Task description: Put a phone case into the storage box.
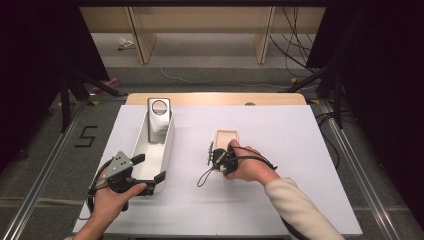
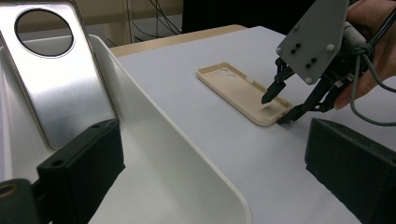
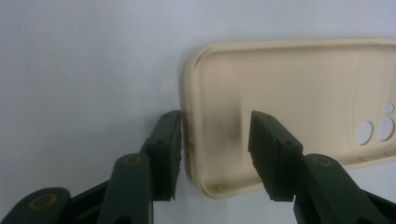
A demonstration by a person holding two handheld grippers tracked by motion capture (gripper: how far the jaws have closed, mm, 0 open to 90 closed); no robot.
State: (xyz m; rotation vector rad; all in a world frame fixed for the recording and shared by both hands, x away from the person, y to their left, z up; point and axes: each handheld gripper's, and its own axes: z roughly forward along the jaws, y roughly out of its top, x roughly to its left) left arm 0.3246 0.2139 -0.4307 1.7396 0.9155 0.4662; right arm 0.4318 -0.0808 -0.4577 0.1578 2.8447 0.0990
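Here the right gripper (image 3: pixel 215 154) stands over the near end of a beige phone case (image 3: pixel 289 107), and its jaws straddle the short end wall of it — one jaw outside, just beside the rim and maybe touching it, the other inside the hollow of the case and apart from the wall. So the jaws are partly spread and they do not press the case yet. In the left gripper view the same right gripper (image 2: pixel 279 108) points down at the end of the phone case (image 2: pixel 243 91), which lies flat, open side up, on the white table cover (image 2: pixel 187 107). In the high view the phone case (image 1: pixel 227 136) is near the middle of the table, just beyond the right hand (image 1: pixel 247 167). The left gripper (image 1: pixel 150 169) is at the near end of a long white tray (image 1: pixel 167 150) — its jaws are spread on the two sides of the tray wall and pinch nothing. A shiny metal plate (image 2: pixel 60 88) with a round hole leans inside the tray at the far end.
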